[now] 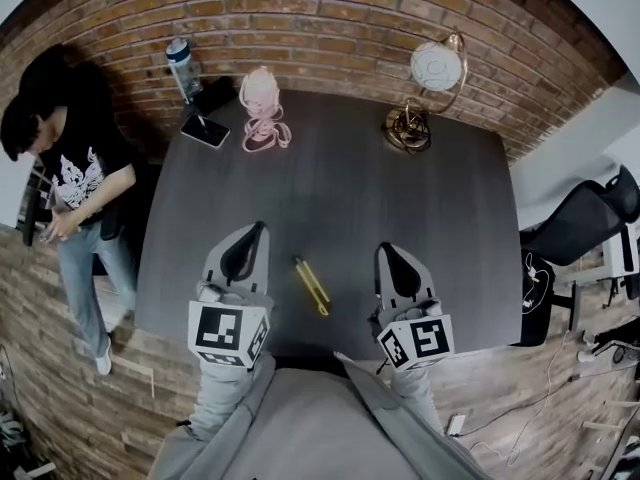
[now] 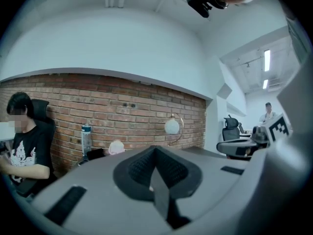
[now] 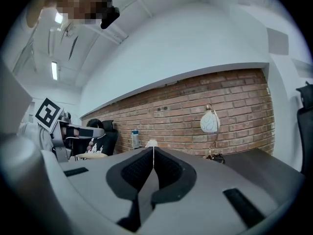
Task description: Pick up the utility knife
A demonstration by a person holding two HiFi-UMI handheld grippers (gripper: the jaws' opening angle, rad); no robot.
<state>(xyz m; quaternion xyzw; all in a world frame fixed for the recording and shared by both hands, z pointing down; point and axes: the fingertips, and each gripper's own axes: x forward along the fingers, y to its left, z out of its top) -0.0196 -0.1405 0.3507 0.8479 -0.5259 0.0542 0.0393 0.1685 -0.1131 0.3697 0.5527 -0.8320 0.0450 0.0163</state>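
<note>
A yellow utility knife [image 1: 312, 286] lies on the dark table [image 1: 340, 198] near its front edge, between my two grippers. My left gripper [image 1: 257, 228] hovers to the knife's left, jaws shut with nothing between them. My right gripper [image 1: 386, 249] is to the knife's right, also shut and empty. Both point level toward the brick wall. In the left gripper view the shut jaws [image 2: 155, 151] face the wall; the right gripper view shows its shut jaws [image 3: 153, 151] likewise. The knife is hidden in both gripper views.
At the table's far side stand a water bottle [image 1: 181, 67], a phone [image 1: 205, 129], a pink coiled cord [image 1: 262, 108] and a globe lamp [image 1: 432, 73]. A person [image 1: 70, 183] stands left of the table. An office chair [image 1: 580, 218] is at the right.
</note>
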